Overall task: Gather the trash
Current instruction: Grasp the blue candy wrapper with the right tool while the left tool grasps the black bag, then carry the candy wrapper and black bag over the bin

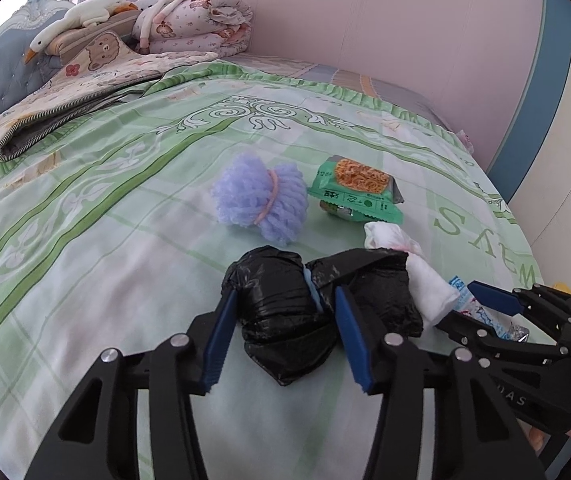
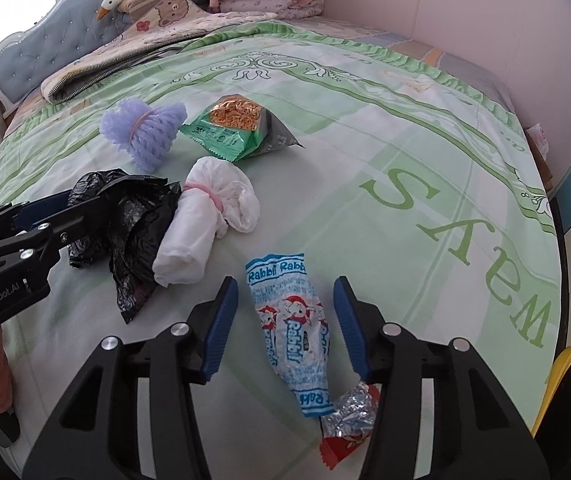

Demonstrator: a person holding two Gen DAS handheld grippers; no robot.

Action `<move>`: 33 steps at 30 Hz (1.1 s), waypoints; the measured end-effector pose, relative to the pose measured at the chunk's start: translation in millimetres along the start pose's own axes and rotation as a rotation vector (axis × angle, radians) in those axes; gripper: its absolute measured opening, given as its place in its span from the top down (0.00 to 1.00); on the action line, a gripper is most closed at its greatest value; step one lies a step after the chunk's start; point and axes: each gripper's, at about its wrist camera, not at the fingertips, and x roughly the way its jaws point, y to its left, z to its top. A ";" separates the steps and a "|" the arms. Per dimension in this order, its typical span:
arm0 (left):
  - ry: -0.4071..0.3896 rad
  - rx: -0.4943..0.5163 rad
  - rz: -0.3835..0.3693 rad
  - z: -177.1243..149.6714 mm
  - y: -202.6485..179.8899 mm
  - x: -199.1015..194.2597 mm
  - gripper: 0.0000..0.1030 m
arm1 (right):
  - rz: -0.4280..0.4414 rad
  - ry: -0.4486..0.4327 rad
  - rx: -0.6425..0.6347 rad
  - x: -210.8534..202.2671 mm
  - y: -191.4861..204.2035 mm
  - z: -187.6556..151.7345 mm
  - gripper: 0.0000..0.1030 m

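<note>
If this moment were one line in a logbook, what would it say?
left gripper: shut on black bag | right gripper: open around Rabbit wrapper, not pinched | place: bed | nothing lifted yet

glossy plastic bag (image 1: 285,320), cloth sheet (image 1: 105,240)

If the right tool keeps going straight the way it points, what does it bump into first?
Most likely the blue-and-white Rabbit wrapper, which already lies between the right tool's open fingers on the green bedspread. Depth is hard to judge, so it may meet the bedspread almost together.
</note>
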 end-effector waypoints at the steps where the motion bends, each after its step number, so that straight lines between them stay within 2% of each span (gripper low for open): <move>1: -0.002 0.004 -0.002 -0.3 -0.8 -0.4 0.59 | 0.000 -0.001 0.003 -0.1 0.3 0.1 0.56; 8: -0.004 -0.024 -0.024 -0.7 4.2 -4.3 0.65 | 0.024 0.007 0.027 -0.6 -2.0 0.6 0.59; 11: -0.005 -0.029 -0.026 -0.8 4.5 -5.3 0.66 | 0.031 0.012 0.034 -0.6 -3.3 0.4 0.63; 14: -0.005 -0.032 -0.026 -0.8 5.2 -6.1 0.68 | 0.041 0.014 0.033 -1.5 -1.9 1.1 0.71; 16: -0.004 -0.033 -0.026 -0.7 5.4 -7.3 0.69 | 0.037 0.013 0.031 -2.4 -0.8 1.4 0.81; 19: -0.004 -0.032 -0.025 -0.8 5.7 -10.1 0.71 | 0.035 0.005 0.027 -6.2 0.8 1.6 0.87; 33: -0.046 -0.055 -0.033 6.3 12.1 -49.6 0.74 | 0.077 -0.093 0.038 -67.6 -1.7 6.6 0.88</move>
